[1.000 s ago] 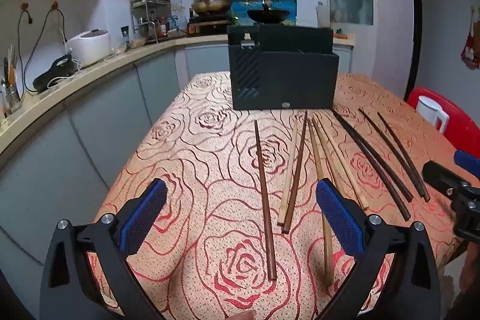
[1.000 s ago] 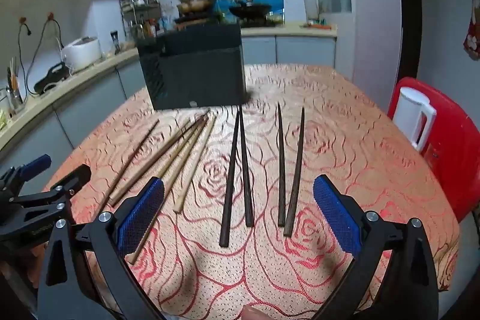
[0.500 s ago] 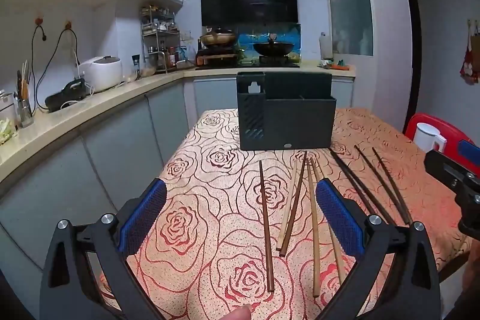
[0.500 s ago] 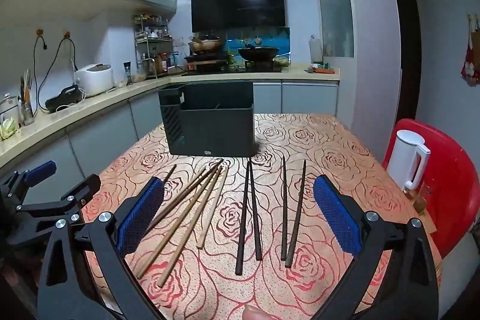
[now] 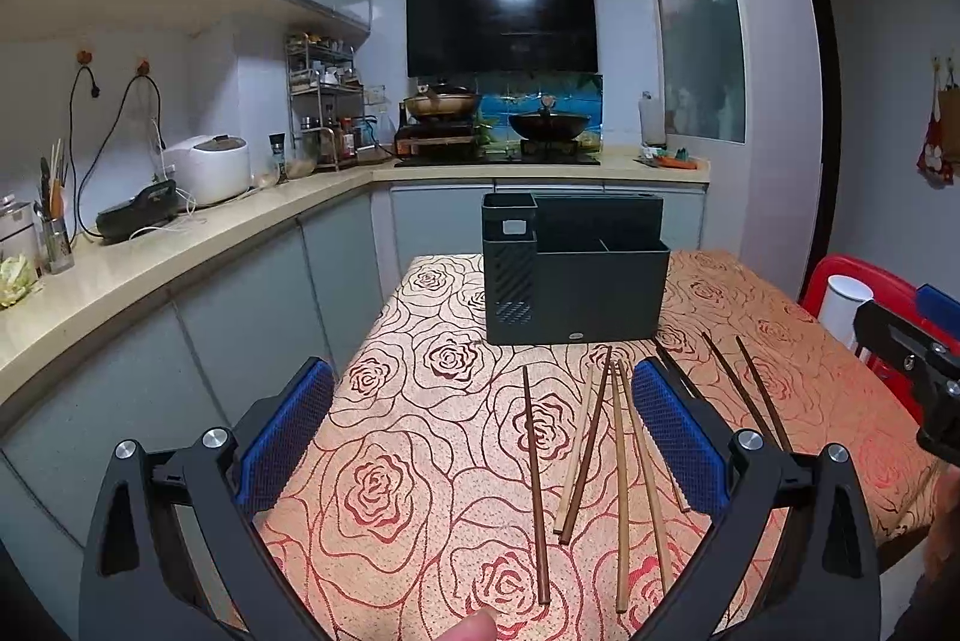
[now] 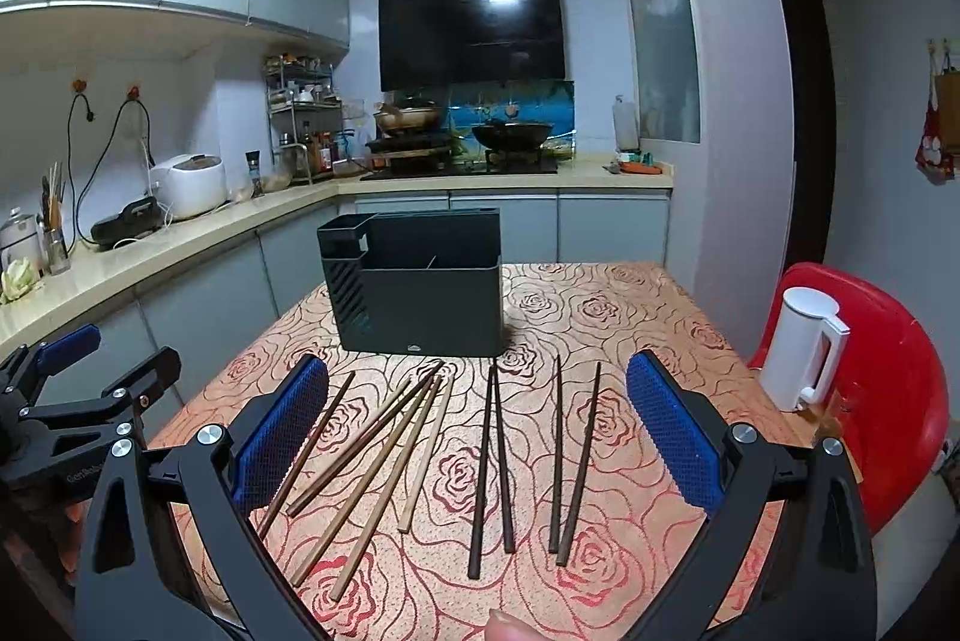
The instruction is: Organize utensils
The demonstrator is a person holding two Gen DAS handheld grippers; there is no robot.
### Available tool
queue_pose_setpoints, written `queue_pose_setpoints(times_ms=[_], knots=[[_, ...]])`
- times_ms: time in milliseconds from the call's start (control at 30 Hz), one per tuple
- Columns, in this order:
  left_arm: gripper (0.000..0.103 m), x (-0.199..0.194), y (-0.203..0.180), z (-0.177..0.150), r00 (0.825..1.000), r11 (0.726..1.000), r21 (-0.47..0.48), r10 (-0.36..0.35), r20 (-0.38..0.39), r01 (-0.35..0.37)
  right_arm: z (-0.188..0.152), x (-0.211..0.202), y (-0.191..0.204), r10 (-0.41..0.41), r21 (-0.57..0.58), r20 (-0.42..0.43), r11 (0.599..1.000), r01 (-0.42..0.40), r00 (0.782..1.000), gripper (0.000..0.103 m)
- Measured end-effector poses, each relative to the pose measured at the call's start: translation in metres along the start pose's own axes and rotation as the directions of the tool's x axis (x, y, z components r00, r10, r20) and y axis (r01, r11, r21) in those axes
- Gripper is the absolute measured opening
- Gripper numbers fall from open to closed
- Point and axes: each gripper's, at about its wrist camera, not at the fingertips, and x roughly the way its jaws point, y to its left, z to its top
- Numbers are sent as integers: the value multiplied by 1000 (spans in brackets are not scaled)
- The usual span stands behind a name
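The table (image 6: 630, 317), covered in a rose-patterned cloth, is cut off at its near edge in both wrist views. A dark utensil holder (image 6: 420, 293) is set upright on it; its inner compartments are seen only partly over the front wall, and their contents cannot be made out. In front of the holder, chopsticks are laid out on the cloth: a fanned group of brown wooden chopsticks (image 6: 384, 449) toward the holder's left side, and four dark chopsticks (image 6: 528, 455) toward its right. In the left view the dark ones are partly hidden behind a blue pad. The right gripper (image 6: 474, 431) is held wide open and empty, with most of the chopsticks seen between its jaws, below them and untouched. The left gripper (image 5: 480, 431) is likewise held wide open and empty above the brown chopsticks. A fingertip (image 6: 510, 629) is cropped at the bottom edge.
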Motion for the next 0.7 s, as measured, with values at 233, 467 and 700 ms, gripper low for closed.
queue_pose_setpoints(times_ms=[233, 467, 700], knots=[[96, -4, 4, 1, 1000, 1000, 3, 21, 12, -21, 0, 0, -4, -9, 2, -7, 1000, 9, 1000, 97], [96, -6, 9, 2, 1000, 1000, -20, 23, 15, -23, 0, -2, -4, -9, -7, 2, 1000, 9, 1000, 97], [96, -6, 10, 3, 999, 999, -27, 30, 19, -30, 2, -3, -6, -9, -7, 8, 1000, 9, 1000, 97]])
